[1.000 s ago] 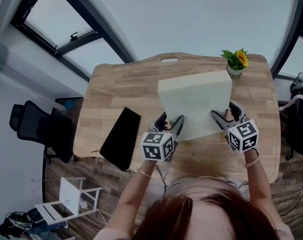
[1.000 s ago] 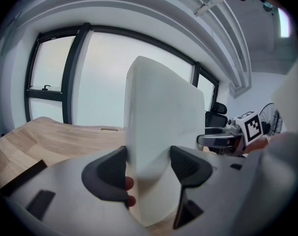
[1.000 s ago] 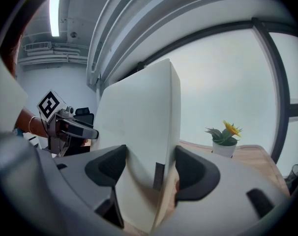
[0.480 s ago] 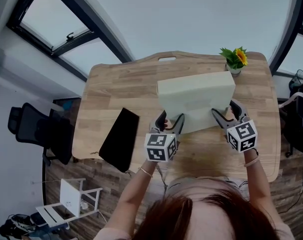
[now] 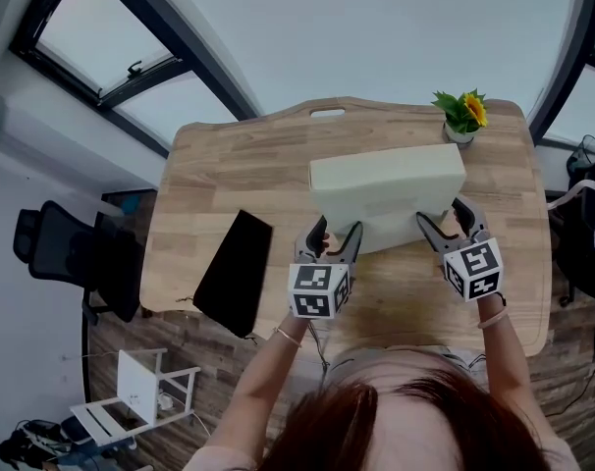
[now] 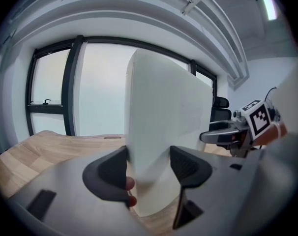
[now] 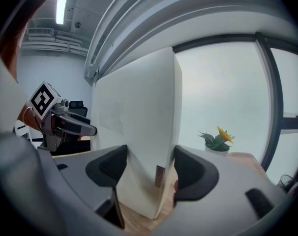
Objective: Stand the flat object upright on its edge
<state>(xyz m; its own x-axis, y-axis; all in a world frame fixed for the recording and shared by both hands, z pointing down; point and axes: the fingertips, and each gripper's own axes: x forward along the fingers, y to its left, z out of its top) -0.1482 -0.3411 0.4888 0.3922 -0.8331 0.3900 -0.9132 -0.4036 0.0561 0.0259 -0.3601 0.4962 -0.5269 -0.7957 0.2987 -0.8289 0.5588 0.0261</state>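
Observation:
A flat cream box (image 5: 386,192) is tilted up steeply on the wooden table (image 5: 239,170), resting on its near long edge. My left gripper (image 5: 337,232) is shut on the box's near left corner, and my right gripper (image 5: 443,216) is shut on its near right corner. In the left gripper view the box (image 6: 159,122) rises tall between the dark pads (image 6: 112,173), with the right gripper (image 6: 227,134) beyond it. The right gripper view has the box's thin side (image 7: 159,132) clamped between both pads (image 7: 191,171), and the left gripper (image 7: 70,124) behind.
A black flat slab (image 5: 234,271) lies at the table's front left, partly over the edge. A potted sunflower (image 5: 461,118) stands at the back right corner, just behind the box. An office chair (image 5: 72,253) and a white stool (image 5: 131,391) are on the floor to the left.
The box has tipped further upright: its broad face looks shorter from above and its near edge has drawn away from me. Both grippers kept their hold and hardly shifted.

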